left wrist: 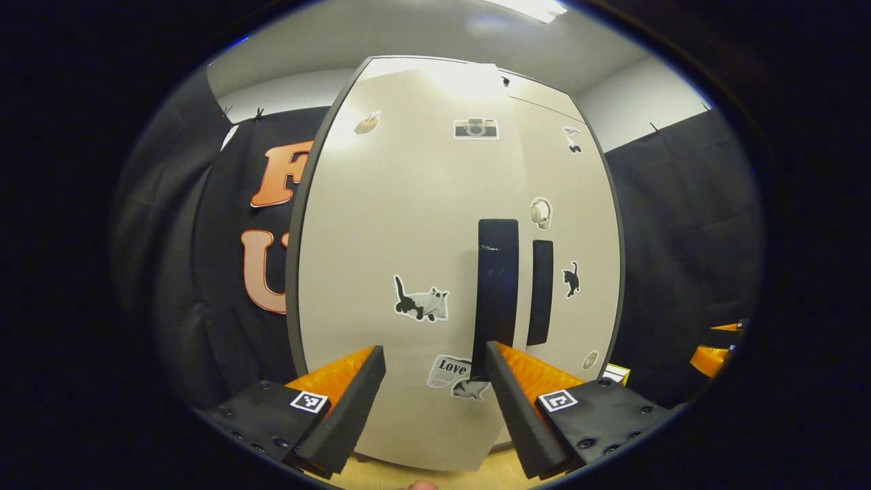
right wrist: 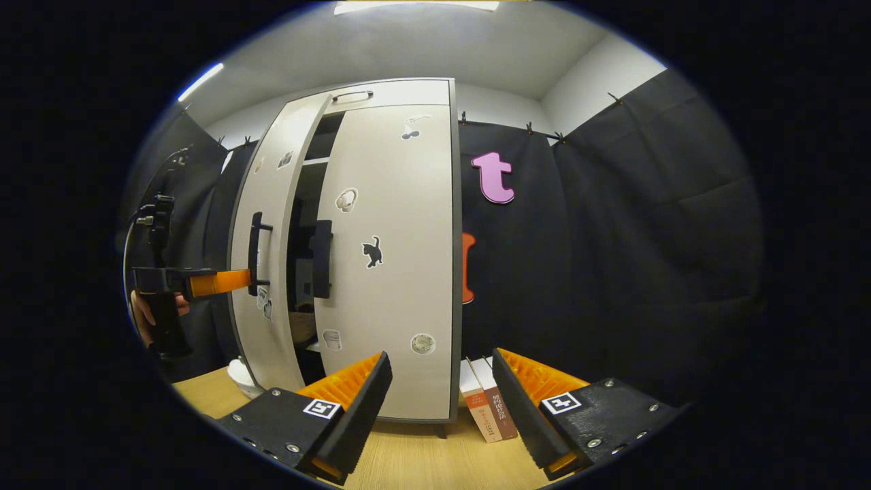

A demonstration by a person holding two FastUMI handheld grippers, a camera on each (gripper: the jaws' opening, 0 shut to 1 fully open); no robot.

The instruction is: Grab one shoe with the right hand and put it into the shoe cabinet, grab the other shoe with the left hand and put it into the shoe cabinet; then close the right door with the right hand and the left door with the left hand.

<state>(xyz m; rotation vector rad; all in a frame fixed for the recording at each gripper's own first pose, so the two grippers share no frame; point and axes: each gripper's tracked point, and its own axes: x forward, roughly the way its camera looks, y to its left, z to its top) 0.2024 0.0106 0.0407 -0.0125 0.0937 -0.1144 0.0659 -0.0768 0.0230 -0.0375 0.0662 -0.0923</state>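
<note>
Left gripper (left wrist: 435, 371): jaws stood wide apart, nothing between them, aimed squarely at the pale grey left door (left wrist: 401, 258) of the tall shoe cabinet (right wrist: 381, 224). In the right gripper view I saw this same tool held by a hand (right wrist: 139, 313) at the far side, its tip right at the long black bar handle (right wrist: 255, 253) of that door. I judged it was placed there to push the panel home, not to clamp anything.

Right gripper (right wrist: 442, 384): jaws likewise wide, holding nothing, hanging back over the front edge of the light wooden desk (right wrist: 408, 463) before the pale grey right door (right wrist: 395, 258). That door looked shut or very nearly so; the left one stood ajar, leaving a dark slot between them.

Shoes: I could not make either out for certain. Something pale sat low in the slot (right wrist: 303, 327), too small to identify. A rounded white object (right wrist: 239, 376) lay on the desk at the foot of the left door; I could not tell what it was. My reading was that the shoes were stowed and the last step was in hand.

Count: two doors, two black handles (left wrist: 541, 292), two grippers. Two upright books (right wrist: 486, 408) leaned beside the cabinet's right bottom corner. Cat (left wrist: 423, 303) and camera (left wrist: 475, 128) stickers dotted the doors.
</note>
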